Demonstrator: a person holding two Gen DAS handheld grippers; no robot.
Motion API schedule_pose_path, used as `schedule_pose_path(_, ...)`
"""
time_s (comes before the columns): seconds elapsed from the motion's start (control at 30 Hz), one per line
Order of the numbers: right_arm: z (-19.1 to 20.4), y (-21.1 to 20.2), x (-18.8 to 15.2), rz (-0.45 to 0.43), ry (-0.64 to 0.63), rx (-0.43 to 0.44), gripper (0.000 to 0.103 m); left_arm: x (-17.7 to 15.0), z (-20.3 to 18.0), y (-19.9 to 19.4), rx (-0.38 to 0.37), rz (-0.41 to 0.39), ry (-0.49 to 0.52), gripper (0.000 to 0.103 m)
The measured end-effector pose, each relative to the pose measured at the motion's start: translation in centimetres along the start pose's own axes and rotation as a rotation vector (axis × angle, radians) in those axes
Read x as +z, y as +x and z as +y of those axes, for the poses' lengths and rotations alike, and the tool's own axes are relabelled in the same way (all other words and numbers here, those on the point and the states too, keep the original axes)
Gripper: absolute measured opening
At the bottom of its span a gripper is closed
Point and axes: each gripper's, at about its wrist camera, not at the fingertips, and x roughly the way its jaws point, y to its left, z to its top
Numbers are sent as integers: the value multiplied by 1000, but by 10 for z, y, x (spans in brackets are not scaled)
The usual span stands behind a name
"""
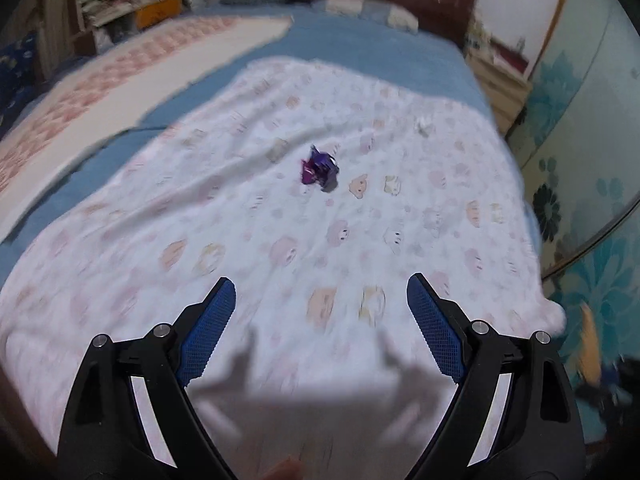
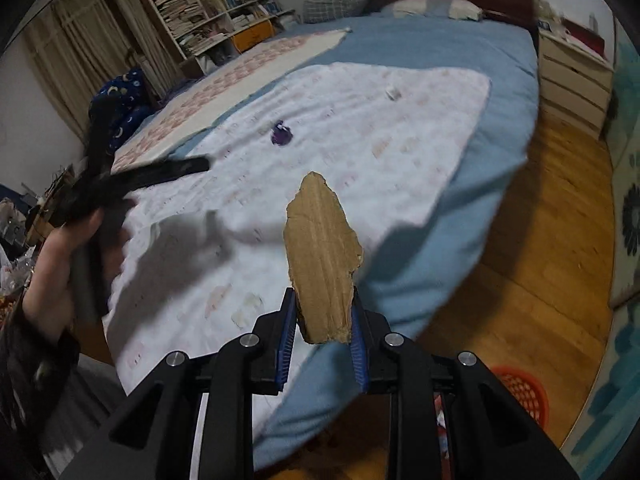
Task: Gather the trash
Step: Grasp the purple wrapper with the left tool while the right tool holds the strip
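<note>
Meanwhile right gripper [image 2: 323, 334] jaws clamp torn corrugated cardboard [image 2: 322, 256]; left gripper [image 1: 320, 330] gapes above crumpled purple wrapper [image 1: 319, 169].

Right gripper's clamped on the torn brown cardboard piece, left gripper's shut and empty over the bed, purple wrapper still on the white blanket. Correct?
One error: the left gripper is open, not shut; the left wrist view shows its blue-padded fingers spread wide, empty. The rest holds: the right gripper clamps the torn brown cardboard piece, and the crumpled purple wrapper lies on the white patterned blanket.
</note>
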Motion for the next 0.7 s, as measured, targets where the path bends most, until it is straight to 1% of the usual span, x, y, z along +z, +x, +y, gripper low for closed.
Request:
schedule_pose_path(0.03,-4,-1,-2,-4,5,8,25,7,-3,10,-3,6,1,87)
schedule_pose_path(0.13,-9,1,-3,-10,-9,-1,25,32,-8,36,35,-17,-15,87)
schedule_pose_path(0.17,-12,3,-4,-6,-14,-9,25,40,-9,42,46,-35,-25,87)
schedule_pose_path(0.23,-17,8,-4,9,-9,-19,25,53,-8,56,51,-40,-60,87)
schedule_pose_path(0.33,-27,14,-1,17,9,-15,25,63,-8,77,57,-32,-91,87)
schedule_pose_path(0.37,-28,16,1,16,7,-7,25,65,-11,86,72,-23,-90,87)
schedule_pose_path(0.43,-29,19,5,14,2,-13,25,67,-14,95,78,-13,-77,87)
schedule_pose_path(0.57,-27,21,14,8,0,11,25,69,-21,109,107,-13,-50,87)
schedule_pose_path(0.6,-26,21,15,5,-2,14,25,69,-21,112,109,-10,-45,84)
schedule_pose_path(0.63,-25,22,16,6,-3,19,25,69,-22,115,109,-11,-45,80)
schedule_pose_path(0.7,-23,22,17,4,-7,20,25,68,-21,119,121,9,-54,54)
